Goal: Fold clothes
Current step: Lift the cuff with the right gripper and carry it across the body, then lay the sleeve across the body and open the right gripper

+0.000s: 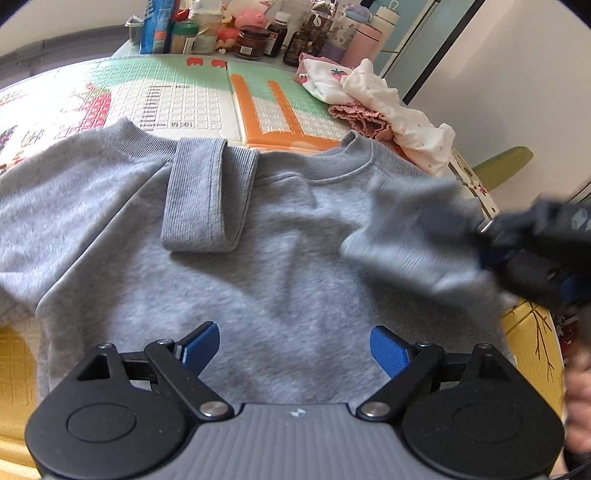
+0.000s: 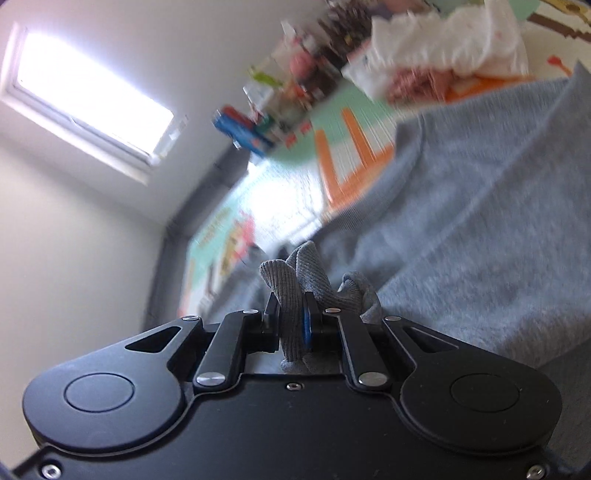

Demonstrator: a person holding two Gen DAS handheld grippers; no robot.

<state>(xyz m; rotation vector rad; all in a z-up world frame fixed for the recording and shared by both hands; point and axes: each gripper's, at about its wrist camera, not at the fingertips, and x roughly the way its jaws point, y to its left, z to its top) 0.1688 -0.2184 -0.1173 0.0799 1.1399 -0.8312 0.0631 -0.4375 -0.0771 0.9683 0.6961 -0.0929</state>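
Note:
A grey sweatshirt [image 1: 258, 266] lies spread on a patterned play mat [image 1: 177, 96], neckline toward the far side. One sleeve is folded across the chest, its ribbed cuff [image 1: 207, 199] lying flat. My left gripper [image 1: 293, 345] hovers open just above the sweatshirt's lower body, nothing between its blue pads. My right gripper [image 2: 293, 321] is shut on the other sleeve's ribbed cuff [image 2: 295, 273], bunched between its fingers. In the left wrist view that gripper [image 1: 491, 240] shows blurred at the right, holding the sleeve [image 1: 413, 229] above the sweatshirt [image 2: 480, 240].
A heap of white and pink small clothes [image 1: 369, 99] sits at the mat's far right corner. Jars, bottles and boxes [image 1: 258, 33] line the far edge. A hand [image 1: 578, 398] shows at the right edge. A bright window [image 2: 92, 96] fills the tilted right wrist view's left.

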